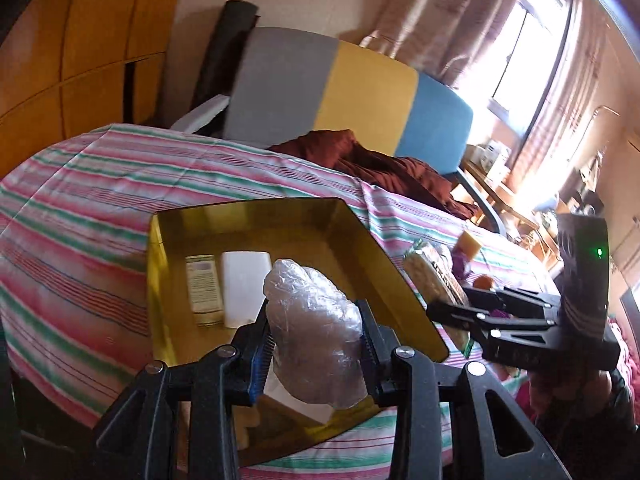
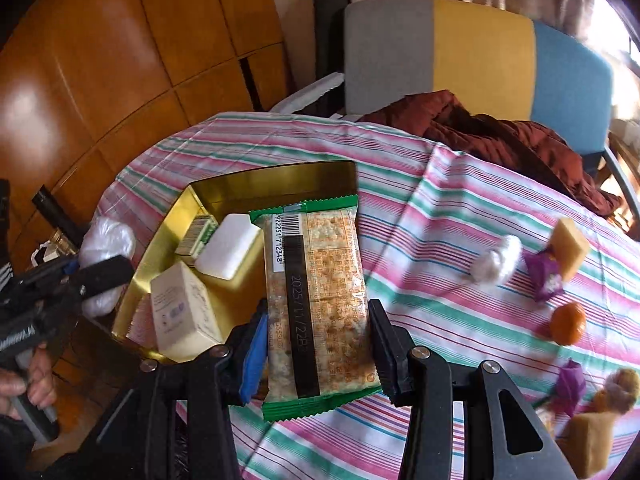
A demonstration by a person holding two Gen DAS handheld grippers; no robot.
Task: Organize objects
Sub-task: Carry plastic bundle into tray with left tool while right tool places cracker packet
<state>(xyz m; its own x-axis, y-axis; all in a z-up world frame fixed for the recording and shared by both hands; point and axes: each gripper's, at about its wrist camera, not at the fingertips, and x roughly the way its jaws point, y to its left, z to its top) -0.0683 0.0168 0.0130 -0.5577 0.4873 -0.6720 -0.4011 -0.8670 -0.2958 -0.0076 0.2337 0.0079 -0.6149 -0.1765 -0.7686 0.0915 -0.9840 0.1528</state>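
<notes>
both claws loaded above the gold tray

the left claw (image 1: 316, 344) is closed on a crumpled clear plastic bundle (image 1: 316, 320), its pads pressing on both sides, and it hangs over the near part of the gold tray (image 1: 400, 280). the right claw (image 2: 318, 344) is clamped on a cracker packet (image 2: 320, 300) with green sealed ends, a barcode and a printed date; the packet stands up between the pads, its far end over the right edge of the tray.

the tray sits on a counter covered by a striped cloth (image 2: 440, 208) in pink, green and white. inside it, seen from the right wrist, a small green-and-white box (image 2: 196, 234) lies at the far left, a white bar (image 2: 228, 248) lies just beside it, and a cream box (image 2: 186, 312) stands nearer, close to the tray's near rim. something pink lies under the cream box; i cannot tell what it is.

to the right of the tray, well apart from it, loose things lie on the cloth: a white fluffy ball (image 2: 496, 260), a purple wrapper (image 2: 544, 272) touching a yellow block (image 2: 570, 250), a small orange fruit (image 2: 567, 323), and, nearer, another purple wrapper (image 2: 570, 386) and a tan block (image 2: 588, 440).

at the far side a dark red cloth (image 2: 500, 136) lies heaped at the counter's edge, against a chair back (image 2: 480, 56) in grey, yellow and blue. a hand (image 2: 28, 384) at the left edge of the right wrist view grips the left claw's handle.
</notes>
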